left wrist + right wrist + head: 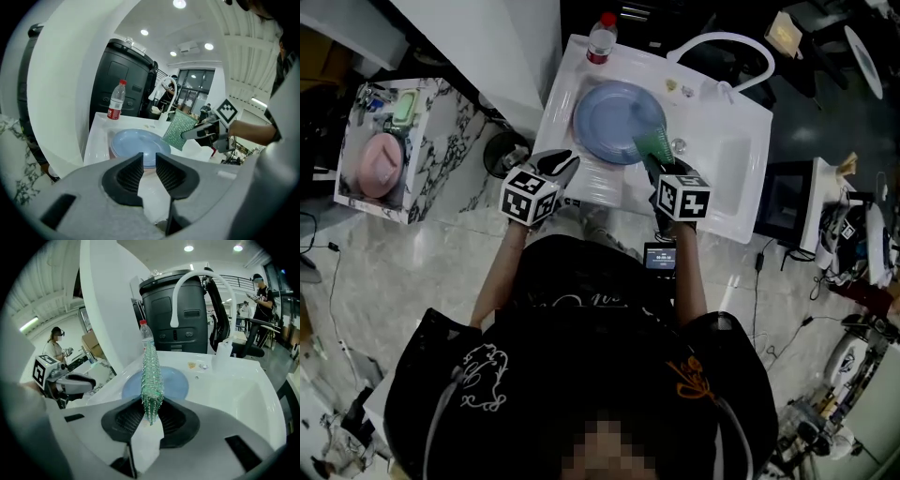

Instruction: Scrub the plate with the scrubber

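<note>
Below me stands the white sink unit [729, 169], and I face its front edge squarely so that both tongs reach over it without stretching. On its flat left part, beside the basin and not in it, lies the blue plate [614, 120], face up and level. I judge that is the best place for scrubbing, since the flat top bears the plate when I press down.

My left tongs [565, 164] hover at the near rim of the plate. Their jaws are only a narrow gap apart, with nothing between them. I take it they wait there to steady the plate at its edge once the rubbing starts, because a loose plate would slide on the smooth white top.

A water bottle [601, 37] stands upright at the back left corner, well clear of my work.

My right tongs [654, 169] are clamped on the green scrubber [653, 145] by its lower end. The mesh sheet stands up out of the jaws and leans out over the plate's right side. Gripped at one end like this, most of its face is free to wipe. Whether it touches the plate already I cannot tell, and I judge the scrubbing has barely begun.
</note>
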Action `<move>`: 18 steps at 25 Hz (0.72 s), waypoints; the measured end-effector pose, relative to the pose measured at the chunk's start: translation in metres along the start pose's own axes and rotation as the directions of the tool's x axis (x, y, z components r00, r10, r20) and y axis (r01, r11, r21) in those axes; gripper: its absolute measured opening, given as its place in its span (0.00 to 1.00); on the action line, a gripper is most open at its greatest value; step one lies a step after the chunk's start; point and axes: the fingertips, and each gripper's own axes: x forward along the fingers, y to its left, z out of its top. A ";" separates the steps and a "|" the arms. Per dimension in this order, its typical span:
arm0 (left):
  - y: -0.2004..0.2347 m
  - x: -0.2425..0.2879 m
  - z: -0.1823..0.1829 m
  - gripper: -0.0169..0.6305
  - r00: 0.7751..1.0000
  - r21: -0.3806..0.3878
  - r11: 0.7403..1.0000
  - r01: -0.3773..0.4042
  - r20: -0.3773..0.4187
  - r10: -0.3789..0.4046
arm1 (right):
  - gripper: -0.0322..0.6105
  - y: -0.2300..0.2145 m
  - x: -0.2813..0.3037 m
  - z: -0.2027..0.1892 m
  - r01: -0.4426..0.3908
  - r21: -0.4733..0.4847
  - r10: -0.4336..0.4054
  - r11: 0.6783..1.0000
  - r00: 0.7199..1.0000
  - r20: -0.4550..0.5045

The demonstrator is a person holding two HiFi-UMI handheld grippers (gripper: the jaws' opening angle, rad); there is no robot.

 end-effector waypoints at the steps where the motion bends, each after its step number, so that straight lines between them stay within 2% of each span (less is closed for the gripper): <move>1: -0.006 -0.002 0.000 0.15 1.000 0.000 1.000 0.000 0.008 0.000 | 0.19 0.004 -0.009 -0.005 -0.008 0.009 0.008 1.000 1.000 0.013; 10: -0.073 -0.028 -0.017 0.15 0.999 0.027 1.000 -0.008 0.033 0.007 | 0.19 0.039 -0.072 -0.055 -0.080 0.055 0.075 0.995 0.994 0.081; 18: -0.119 -0.049 -0.057 0.15 0.999 0.048 0.999 -0.015 -0.032 0.017 | 0.19 0.066 -0.080 -0.097 -0.181 0.032 0.179 0.983 0.983 0.048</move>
